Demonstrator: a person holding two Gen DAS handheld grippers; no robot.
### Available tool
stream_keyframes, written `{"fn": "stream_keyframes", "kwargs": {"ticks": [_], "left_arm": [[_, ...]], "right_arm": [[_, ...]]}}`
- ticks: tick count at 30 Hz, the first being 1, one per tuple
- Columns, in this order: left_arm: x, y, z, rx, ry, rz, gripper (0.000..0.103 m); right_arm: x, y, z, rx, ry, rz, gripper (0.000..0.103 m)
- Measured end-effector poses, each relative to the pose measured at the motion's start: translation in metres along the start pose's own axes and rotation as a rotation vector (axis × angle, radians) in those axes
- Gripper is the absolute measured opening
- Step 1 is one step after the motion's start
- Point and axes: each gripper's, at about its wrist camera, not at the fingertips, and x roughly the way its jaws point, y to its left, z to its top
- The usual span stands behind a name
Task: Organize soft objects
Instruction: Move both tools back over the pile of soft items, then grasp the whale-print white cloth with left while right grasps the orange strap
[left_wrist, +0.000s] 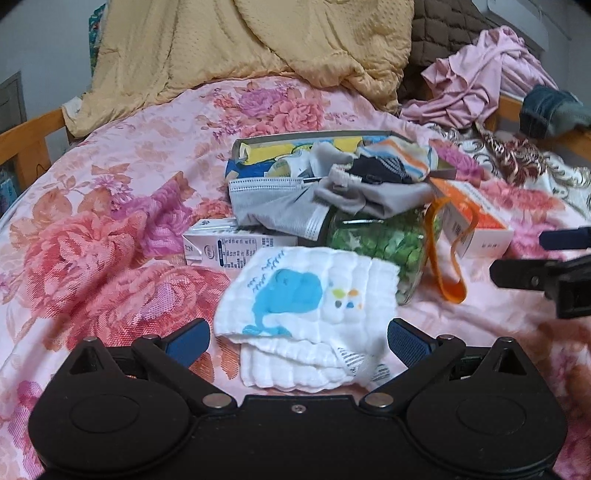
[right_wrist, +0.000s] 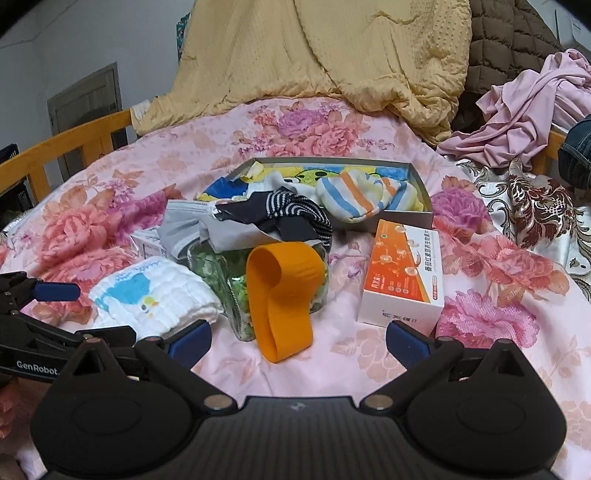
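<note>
the left gripper (left_wrist: 299, 341) hangs low over the bed (left_wrist: 110, 206) with its fingers (left_wrist: 186, 341) spread wide and empty, straddling the near edge of the folded white cloth (left_wrist: 310, 299) with the blue whale print. that cloth lies flat on the bedspread, just in front of the glass jar (left_wrist: 388, 243) of green bits and beside the small white carton (left_wrist: 221, 245). the step in hand looks like a pickup of this cloth for the shallow box (right_wrist: 417, 184) behind, where striped socks (right_wrist: 362, 199) already sit.

to do it well, come down so both fingers bite through all the folded layers at the near edge, not just the top sheet, else it will unfold on the lift. keep clear of the jar, which the cloth's far corner nearly touches.

the cloth's long axis runs roughly left to right across the left wrist view, the whale's head toward the right; its loose layered edges face the gripper.

the right gripper (right_wrist: 297, 343) is also wide and empty, aimed at the orange band (right_wrist: 280, 295) leaning on the jar, though whether the band is soft rubber or stiffer is hard to tell.
</note>
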Motion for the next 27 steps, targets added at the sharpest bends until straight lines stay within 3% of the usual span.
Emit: {"fn": "stream_keyframes", "kwargs": {"ticks": [15,27], "left_arm": [[0.028,-0.009,-0.002,0.012,-0.01,0.002,0.102],[0.04,-0.014,-0.005,0.052,-0.031,-0.007,0.102]], "right_arm": [[0.034,-0.007,-0.006,0.015,0.074,-0.048,0.103],[0.057,-0.004,-0.009,-0.012,0.036,-0.013,0.103]]}}
